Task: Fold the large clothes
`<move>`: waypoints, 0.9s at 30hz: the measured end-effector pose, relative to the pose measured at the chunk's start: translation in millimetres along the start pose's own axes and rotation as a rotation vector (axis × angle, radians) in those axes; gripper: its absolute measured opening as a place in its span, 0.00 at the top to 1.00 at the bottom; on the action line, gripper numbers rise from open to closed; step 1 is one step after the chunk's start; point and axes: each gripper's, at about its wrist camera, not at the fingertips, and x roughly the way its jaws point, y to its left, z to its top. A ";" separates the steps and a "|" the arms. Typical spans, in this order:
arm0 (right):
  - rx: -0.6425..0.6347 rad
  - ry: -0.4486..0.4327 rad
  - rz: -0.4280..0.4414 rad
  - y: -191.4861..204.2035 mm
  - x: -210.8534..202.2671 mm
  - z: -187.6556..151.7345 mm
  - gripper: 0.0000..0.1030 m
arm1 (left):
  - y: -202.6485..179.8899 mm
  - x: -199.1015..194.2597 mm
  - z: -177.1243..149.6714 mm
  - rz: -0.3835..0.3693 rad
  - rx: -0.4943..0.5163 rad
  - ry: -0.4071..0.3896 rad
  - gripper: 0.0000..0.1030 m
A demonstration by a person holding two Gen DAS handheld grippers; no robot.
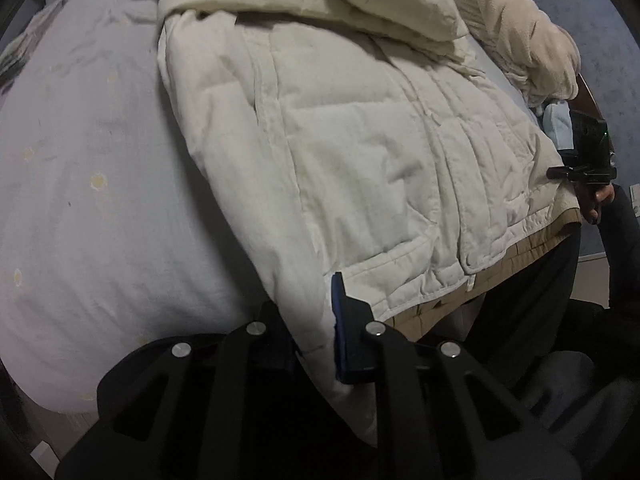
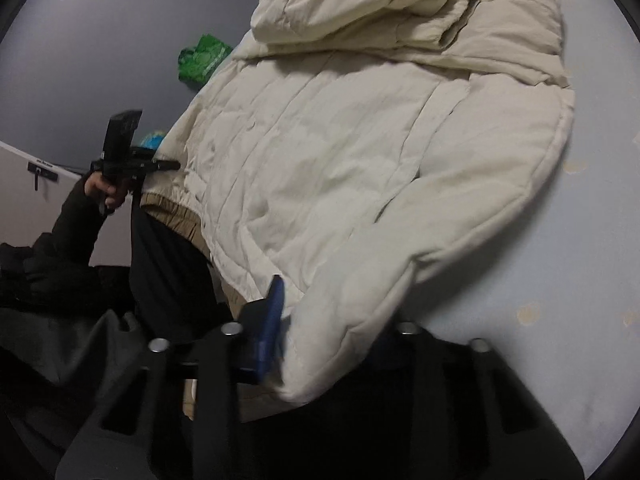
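Observation:
A cream quilted puffer jacket (image 1: 360, 152) lies spread on the bed, its tan lining showing at the hem; it also fills the right wrist view (image 2: 340, 168). My left gripper (image 1: 316, 328) is shut on the jacket's near hem corner, cloth pinched between the blue pads. My right gripper (image 2: 304, 328) is shut on the other hem corner; its right finger is hidden under cloth. Each gripper shows in the other's view, the right one (image 1: 584, 164) and the left one (image 2: 132, 164), at the hem edge.
The pale sheet (image 1: 100, 200) of the bed extends left of the jacket. A cream blanket (image 1: 528, 32) lies at the far right. A green bag (image 2: 202, 58) and a globe-like object sit by the grey wall. The person's dark clothing is at the bed edge.

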 end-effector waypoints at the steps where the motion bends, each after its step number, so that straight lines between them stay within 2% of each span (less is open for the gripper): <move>1: -0.011 -0.017 0.001 3.2 -3.3 -1.4 0.78 | -2.5 -6.1 -0.3 0.001 0.013 -0.026 0.91; 3: -0.014 -0.066 0.011 4.3 -15.1 -4.4 0.82 | -4.6 -14.9 -2.1 -0.026 0.021 -0.083 0.94; 8: 0.030 -0.272 0.100 -3.0 -47.3 -9.8 0.88 | 0.1 -51.6 3.2 -0.120 0.003 -0.271 0.95; 10: 0.071 -0.363 0.144 -11.5 -58.5 -9.9 0.88 | 9.3 -72.2 5.8 -0.187 -0.024 -0.375 0.95; 15: 0.109 -0.527 0.224 -24.2 -86.0 5.4 0.89 | 27.1 -102.1 20.0 -0.284 -0.097 -0.521 0.95; 21: 0.145 -0.693 0.317 -45.4 -103.9 42.8 0.89 | 38.4 -125.3 54.8 -0.341 -0.132 -0.611 0.95; 24: 0.220 -0.785 0.416 -73.1 -102.1 66.0 0.89 | 51.4 -129.8 77.6 -0.397 -0.184 -0.649 0.95; 27: 0.301 -0.846 0.477 -100.4 -96.4 89.2 0.89 | 64.6 -132.1 100.8 -0.440 -0.233 -0.673 0.95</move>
